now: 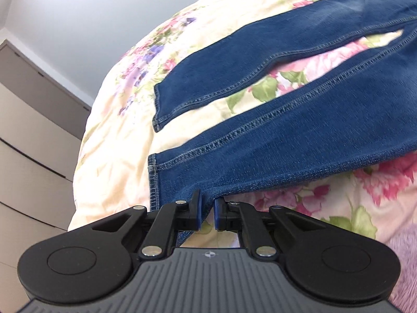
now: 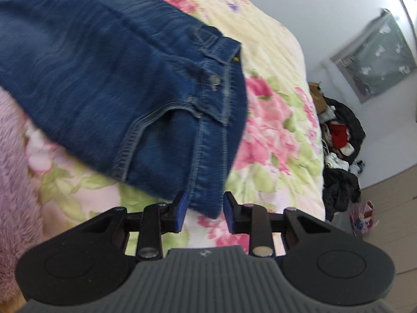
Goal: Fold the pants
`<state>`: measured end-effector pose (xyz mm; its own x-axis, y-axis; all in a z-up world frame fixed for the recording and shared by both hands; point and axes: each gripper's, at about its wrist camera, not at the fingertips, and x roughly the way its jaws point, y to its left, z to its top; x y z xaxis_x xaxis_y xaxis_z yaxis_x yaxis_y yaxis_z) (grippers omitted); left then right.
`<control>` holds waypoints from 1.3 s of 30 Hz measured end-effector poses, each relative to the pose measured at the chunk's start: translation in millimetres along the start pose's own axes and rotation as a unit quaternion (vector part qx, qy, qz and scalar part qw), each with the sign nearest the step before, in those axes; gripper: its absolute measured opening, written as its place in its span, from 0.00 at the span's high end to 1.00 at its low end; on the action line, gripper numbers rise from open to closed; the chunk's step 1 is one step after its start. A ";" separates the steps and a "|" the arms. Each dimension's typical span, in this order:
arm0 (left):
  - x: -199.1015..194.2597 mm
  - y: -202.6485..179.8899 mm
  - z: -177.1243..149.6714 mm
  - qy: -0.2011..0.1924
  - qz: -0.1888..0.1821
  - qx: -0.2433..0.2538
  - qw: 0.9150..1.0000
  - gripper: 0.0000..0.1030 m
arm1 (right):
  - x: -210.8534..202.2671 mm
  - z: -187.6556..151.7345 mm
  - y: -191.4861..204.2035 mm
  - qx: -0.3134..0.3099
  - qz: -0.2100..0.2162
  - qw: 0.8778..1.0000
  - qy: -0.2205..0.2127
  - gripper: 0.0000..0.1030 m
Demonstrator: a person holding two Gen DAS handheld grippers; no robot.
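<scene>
Blue denim pants (image 1: 286, 143) lie spread on a floral bedspread (image 1: 117, 156), both legs stretching away toward the upper right. In the left wrist view the near leg's hem corner runs into my left gripper (image 1: 208, 210), which is shut on the denim. The right wrist view shows the waist end of the pants (image 2: 117, 78), with belt loops and a rivet. The waistband's lower corner hangs between the blue pads of my right gripper (image 2: 204, 208). A gap still shows beside the right pad, so that gripper is open around the corner.
A fuzzy pink blanket (image 2: 13, 182) lies on the bed beside the pants. The bed's edge drops off to a heap of dark clothes (image 2: 338, 143) on the floor by the wall. Beige drawers (image 1: 31, 130) stand past the bed's other end.
</scene>
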<state>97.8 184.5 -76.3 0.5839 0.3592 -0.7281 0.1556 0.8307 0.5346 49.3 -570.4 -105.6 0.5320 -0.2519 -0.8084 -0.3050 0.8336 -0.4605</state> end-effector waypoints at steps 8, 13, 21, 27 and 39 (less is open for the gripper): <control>-8.8 11.5 8.5 -0.001 0.005 -0.048 0.999 0.92 | 8.7 -10.5 43.9 -0.130 0.009 0.991 -0.020 0.69; -10.7 11.2 11.1 0.000 0.009 -0.055 0.998 0.92 | 18.1 -12.9 60.9 -0.181 -0.006 0.983 -0.034 0.68; -9.1 10.1 14.4 0.010 0.014 -0.063 0.998 0.92 | 39.0 -10.2 62.4 -0.167 -0.015 0.985 -0.041 0.74; -7.7 13.3 17.4 0.009 0.010 -0.075 0.997 0.92 | 29.4 0.4 42.2 -0.059 -0.012 0.996 -0.067 0.92; -7.0 33.1 42.1 -0.014 0.024 -0.130 0.991 0.96 | -12.8 55.5 -13.3 0.085 -0.051 0.984 -0.149 0.98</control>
<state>132.5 191.6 -35.5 0.6080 0.3922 -0.6904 -0.0814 0.8957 0.4371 90.4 -551.0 -68.8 0.7682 -0.2047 -0.6066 -0.1146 0.8882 -0.4448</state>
